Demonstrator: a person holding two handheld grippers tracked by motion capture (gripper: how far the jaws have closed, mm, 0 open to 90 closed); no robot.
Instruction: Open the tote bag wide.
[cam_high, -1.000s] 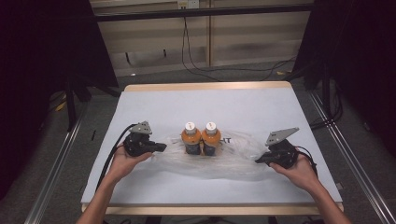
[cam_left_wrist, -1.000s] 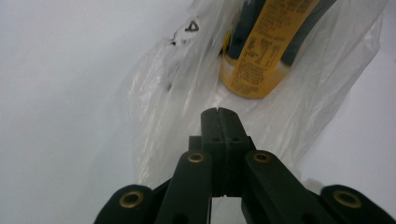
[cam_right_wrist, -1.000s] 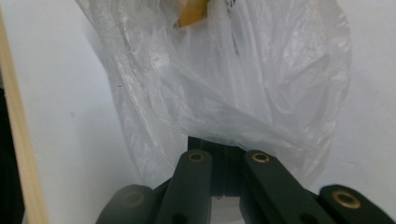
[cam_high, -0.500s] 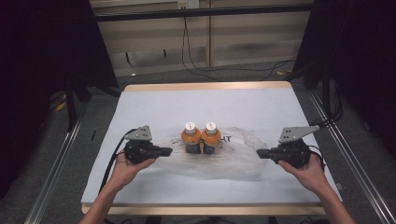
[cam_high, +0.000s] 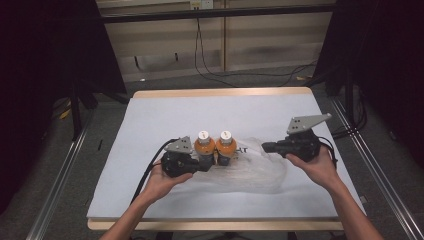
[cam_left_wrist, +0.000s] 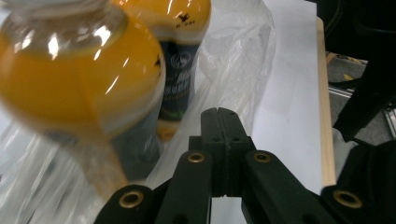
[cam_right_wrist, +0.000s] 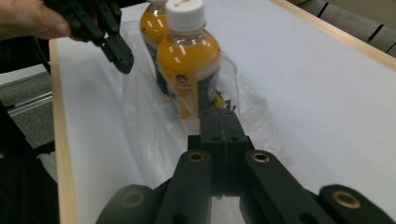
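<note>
Two rounded, glossy orange bottles (cam_high: 214, 148) stand on crinkled clear plastic (cam_high: 255, 170).

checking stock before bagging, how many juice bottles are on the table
2. Both stand upright, side by side at the table's middle on the clear plastic bag: the left bottle next to the left gripper, the right bottle beside it. None looks hidden.

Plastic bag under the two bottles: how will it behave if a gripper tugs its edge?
The plastic bag looks thin and crinkled, so probably floppy and light, bunching rather than sliding flat. The two bottles stand upright on it, so a tug may well tip them. Its glossy film could slip from shut jaws.
</note>
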